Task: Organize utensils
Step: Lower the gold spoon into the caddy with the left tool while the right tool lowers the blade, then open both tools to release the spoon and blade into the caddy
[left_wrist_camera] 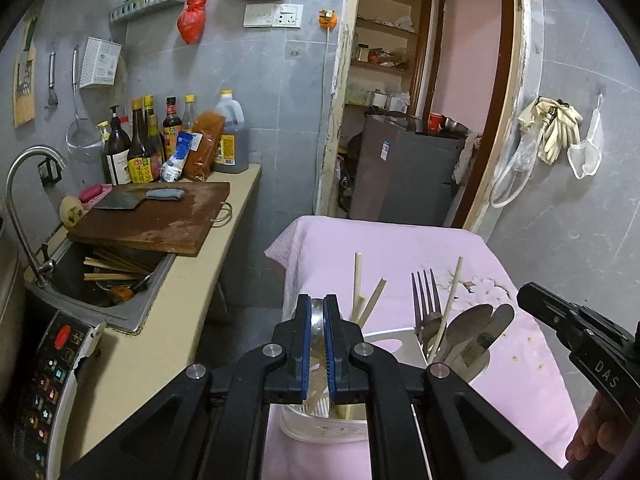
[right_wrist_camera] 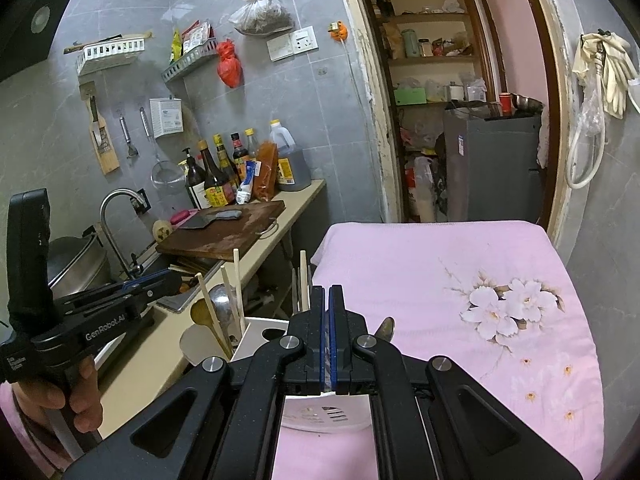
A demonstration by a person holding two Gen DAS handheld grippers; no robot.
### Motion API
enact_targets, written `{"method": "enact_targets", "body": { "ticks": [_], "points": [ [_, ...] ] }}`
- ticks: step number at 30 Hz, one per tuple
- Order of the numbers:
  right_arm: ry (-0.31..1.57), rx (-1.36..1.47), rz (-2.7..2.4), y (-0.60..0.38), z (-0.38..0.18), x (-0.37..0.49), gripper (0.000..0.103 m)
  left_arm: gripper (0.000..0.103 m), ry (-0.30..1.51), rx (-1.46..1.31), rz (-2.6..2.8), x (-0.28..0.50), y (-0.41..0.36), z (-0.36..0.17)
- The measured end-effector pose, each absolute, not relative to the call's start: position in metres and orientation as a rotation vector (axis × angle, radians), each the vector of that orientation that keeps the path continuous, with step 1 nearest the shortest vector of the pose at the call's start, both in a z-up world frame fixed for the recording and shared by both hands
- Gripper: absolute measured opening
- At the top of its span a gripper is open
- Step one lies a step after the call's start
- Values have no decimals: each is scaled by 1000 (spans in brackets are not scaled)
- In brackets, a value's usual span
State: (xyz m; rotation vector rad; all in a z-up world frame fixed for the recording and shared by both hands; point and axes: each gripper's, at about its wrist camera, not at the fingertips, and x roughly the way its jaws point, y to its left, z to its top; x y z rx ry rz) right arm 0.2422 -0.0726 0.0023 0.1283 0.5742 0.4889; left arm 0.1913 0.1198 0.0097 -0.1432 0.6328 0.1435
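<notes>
A white utensil holder [left_wrist_camera: 390, 346] stands on the pink cloth. In the left wrist view my left gripper [left_wrist_camera: 319, 308] is shut on a metal spoon [left_wrist_camera: 318, 322] over the holder's left compartment, beside chopsticks [left_wrist_camera: 356, 286]. The right compartment holds a fork [left_wrist_camera: 425, 300], spoons [left_wrist_camera: 466, 326] and a chopstick. In the right wrist view my right gripper [right_wrist_camera: 329, 300] is shut on a thin utensil handle [right_wrist_camera: 329, 344] above the holder [right_wrist_camera: 264, 340]. A wooden spoon [right_wrist_camera: 202, 314] and a metal ladle [right_wrist_camera: 220, 300] stand in its left side.
A kitchen counter [left_wrist_camera: 192, 276] with a cutting board [left_wrist_camera: 160, 220] and cleaver lies left, over a sink [left_wrist_camera: 108, 280] with chopsticks. Bottles [left_wrist_camera: 140, 148] stand against the wall. The pink-clothed table [right_wrist_camera: 460, 280] has a floral print. A doorway [left_wrist_camera: 420, 100] opens behind.
</notes>
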Motion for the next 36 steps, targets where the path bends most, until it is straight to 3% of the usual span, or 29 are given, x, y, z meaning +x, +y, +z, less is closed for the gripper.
{"method": "enact_targets", "body": {
  "ticks": [7, 9, 11, 19, 23, 27, 32, 34, 36],
  "points": [
    [580, 130, 483, -74, 2, 244, 2, 8, 642, -152, 125, 192, 120, 8],
    [583, 130, 479, -74, 2, 244, 2, 13, 642, -157, 117, 192, 120, 8],
    [586, 131, 474, -75, 1, 245, 2, 26, 635, -161, 116, 191, 121, 9],
    [585, 139, 447, -79, 1, 243, 4, 32, 617, -154, 117, 190, 119, 11],
    [573, 155, 428, -83, 2, 240, 34, 44, 601, -164, 119, 187, 118, 12],
    [581, 160, 396, -87, 0, 239, 44, 51, 598, -156, 120, 184, 117, 12],
    [586, 174, 354, -95, -2, 236, 59, 67, 592, -166, 124, 180, 119, 11],
    [587, 176, 335, -99, -4, 234, 66, 73, 590, -173, 125, 177, 120, 11],
    [584, 175, 312, -102, -4, 233, 80, 79, 590, -179, 123, 176, 121, 10]
  ]
}}
